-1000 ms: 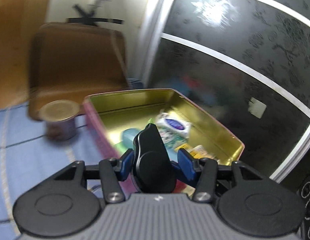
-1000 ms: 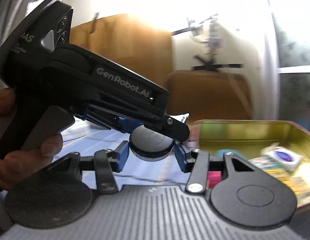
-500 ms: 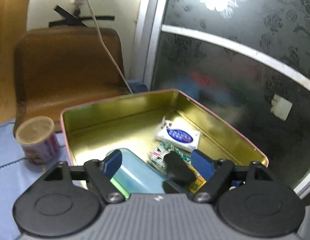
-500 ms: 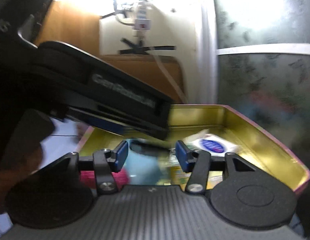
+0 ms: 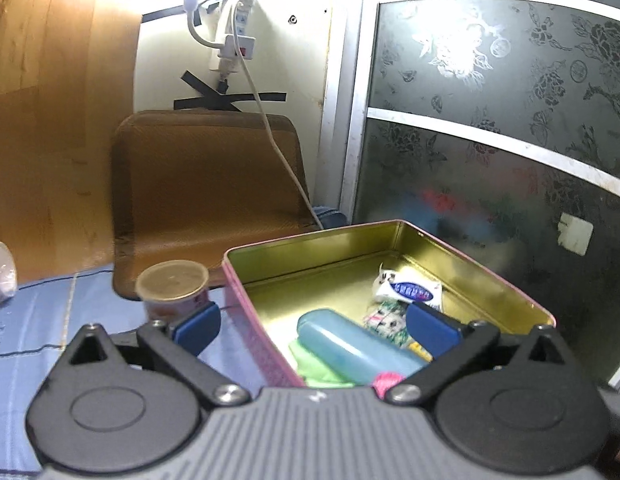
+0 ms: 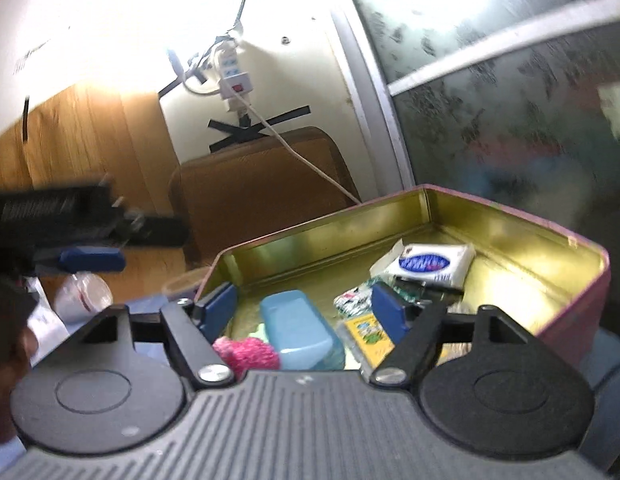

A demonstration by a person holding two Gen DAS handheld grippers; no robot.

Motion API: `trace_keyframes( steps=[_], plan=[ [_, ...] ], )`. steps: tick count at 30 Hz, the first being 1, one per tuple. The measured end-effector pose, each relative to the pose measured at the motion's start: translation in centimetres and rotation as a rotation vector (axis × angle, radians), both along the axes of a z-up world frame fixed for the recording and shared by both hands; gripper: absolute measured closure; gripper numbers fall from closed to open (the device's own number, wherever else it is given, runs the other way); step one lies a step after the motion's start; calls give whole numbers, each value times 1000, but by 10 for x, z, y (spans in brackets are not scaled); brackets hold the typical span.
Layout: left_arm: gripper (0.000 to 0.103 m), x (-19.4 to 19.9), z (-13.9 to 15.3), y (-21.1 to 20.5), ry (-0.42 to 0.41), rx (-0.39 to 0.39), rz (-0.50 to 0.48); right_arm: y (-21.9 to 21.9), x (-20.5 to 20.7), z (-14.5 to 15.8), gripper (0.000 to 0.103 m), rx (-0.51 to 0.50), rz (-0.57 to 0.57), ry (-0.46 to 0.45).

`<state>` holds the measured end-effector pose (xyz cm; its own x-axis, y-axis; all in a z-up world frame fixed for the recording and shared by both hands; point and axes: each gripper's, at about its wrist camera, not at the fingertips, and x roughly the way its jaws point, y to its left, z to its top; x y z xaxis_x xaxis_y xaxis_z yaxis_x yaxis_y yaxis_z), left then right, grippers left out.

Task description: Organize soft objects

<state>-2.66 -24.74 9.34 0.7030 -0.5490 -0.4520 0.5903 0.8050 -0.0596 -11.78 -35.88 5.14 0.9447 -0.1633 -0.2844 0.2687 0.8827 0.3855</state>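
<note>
A gold-lined tin box with pink sides [image 5: 462, 252] [image 6: 522, 220] sits on the blue cloth. Inside lie a light blue case [image 5: 350, 344] [image 6: 300, 328], a white tissue pack with a blue label [image 5: 410, 290] [image 6: 430, 264], small printed packets [image 5: 386, 318] [image 6: 356, 296], a green cloth [image 5: 314, 364] and a pink fuzzy item [image 5: 386, 382] [image 6: 246, 352]. My left gripper [image 5: 312, 326] is open and empty above the box's near left edge. My right gripper [image 6: 304, 306] is open and empty over the box's near side. The left gripper's body shows blurred at the left of the right wrist view [image 6: 70, 232].
A lidded cup [image 5: 172, 288] stands on the blue cloth [image 5: 38, 320] left of the box. A brown chair [image 5: 206, 184] is behind. A white cable [image 5: 278, 144] hangs from a power strip [image 5: 234, 36]. A patterned glass door [image 5: 510, 140] is at the right.
The left gripper held a black object, let it go, opened wide and pulled back. The right gripper let go a black round thing and swung right over the box.
</note>
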Motion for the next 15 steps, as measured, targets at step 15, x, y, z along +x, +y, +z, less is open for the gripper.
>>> trace_keyframes(
  steps=[15],
  plan=[
    [0,-35,1,36,-97,32,76,23,-22,10,16,96,34,6]
  ],
)
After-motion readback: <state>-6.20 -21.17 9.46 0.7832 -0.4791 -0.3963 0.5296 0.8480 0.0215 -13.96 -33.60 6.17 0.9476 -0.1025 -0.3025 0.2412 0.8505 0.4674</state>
